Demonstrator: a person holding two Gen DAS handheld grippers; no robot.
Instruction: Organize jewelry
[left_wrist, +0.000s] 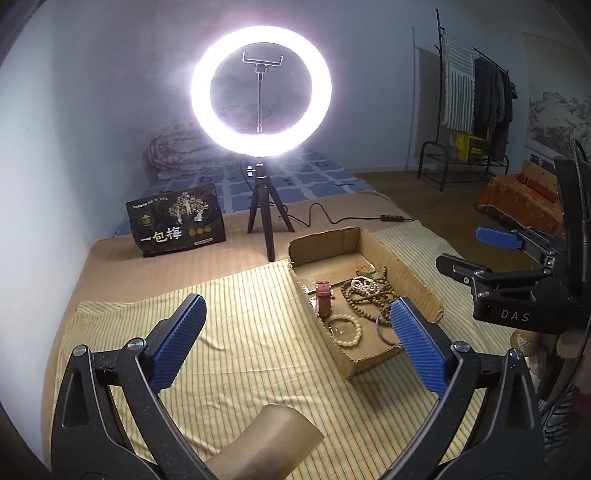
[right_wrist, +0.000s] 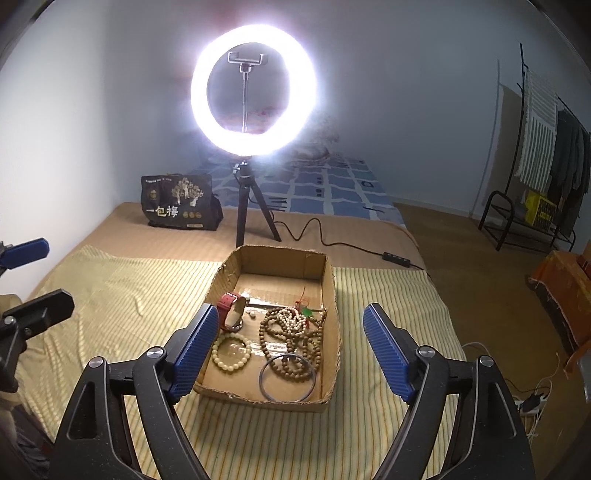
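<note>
An open cardboard box (right_wrist: 280, 262) sits on a yellow striped cloth (right_wrist: 129, 295). Inside lie a red-strapped watch (right_wrist: 231, 301), a pale bead bracelet (right_wrist: 231, 350), a long tangle of brown beads (right_wrist: 291, 343), a metal bangle (right_wrist: 287, 376) and a small green pendant (right_wrist: 308, 313). My right gripper (right_wrist: 291, 314) hovers open just short of the box's near end, with nothing between its pads. My left gripper (left_wrist: 295, 310) stands wide open and holds nothing, to the left of the box (left_wrist: 325, 247). The watch (left_wrist: 324, 295) and bracelet (left_wrist: 345, 330) show past its right pad.
A lit ring light on a black tripod (right_wrist: 255, 206) stands behind the box, its cable (right_wrist: 332, 240) trailing right. A black printed bag (right_wrist: 179, 206) sits at back left. A tan rounded thing (left_wrist: 266, 439) lies under the left gripper. A clothes rack (left_wrist: 476, 110) stands far right.
</note>
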